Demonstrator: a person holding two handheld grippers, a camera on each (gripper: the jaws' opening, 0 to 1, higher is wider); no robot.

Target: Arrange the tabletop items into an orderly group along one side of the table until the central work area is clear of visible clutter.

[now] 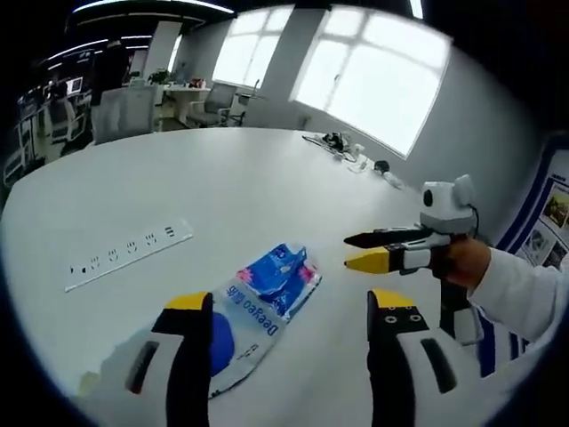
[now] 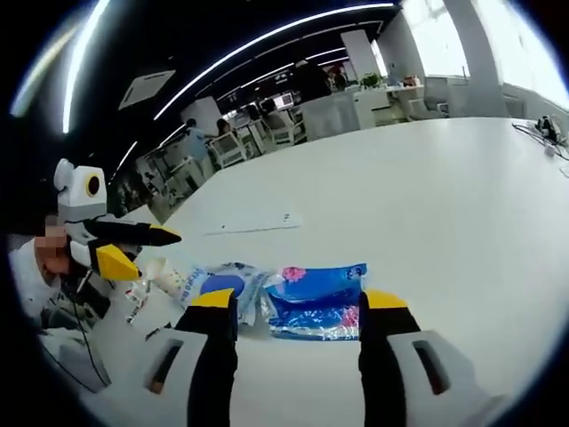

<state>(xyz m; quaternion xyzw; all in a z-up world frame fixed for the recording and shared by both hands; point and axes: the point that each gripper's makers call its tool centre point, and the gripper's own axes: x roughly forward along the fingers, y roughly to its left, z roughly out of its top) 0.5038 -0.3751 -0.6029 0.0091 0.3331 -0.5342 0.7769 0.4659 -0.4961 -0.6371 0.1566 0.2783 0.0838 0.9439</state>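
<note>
A blue wipes packet lies flat on the white table, just beyond my open left gripper, with nothing between the jaws. A paler packet with a blue patch adjoins it, partly behind my left finger. My right gripper comes in from the right, held by a hand in a white sleeve, hovering beside the blue packet. In the right gripper view, the blue packet and paler packet lie just past my open right gripper. My left gripper hangs at the left.
A white power strip lies flat farther out on the table. Cables and small items sit near the far edge by the windows. Small bits lie left of the packets. Chairs and desks stand beyond the table.
</note>
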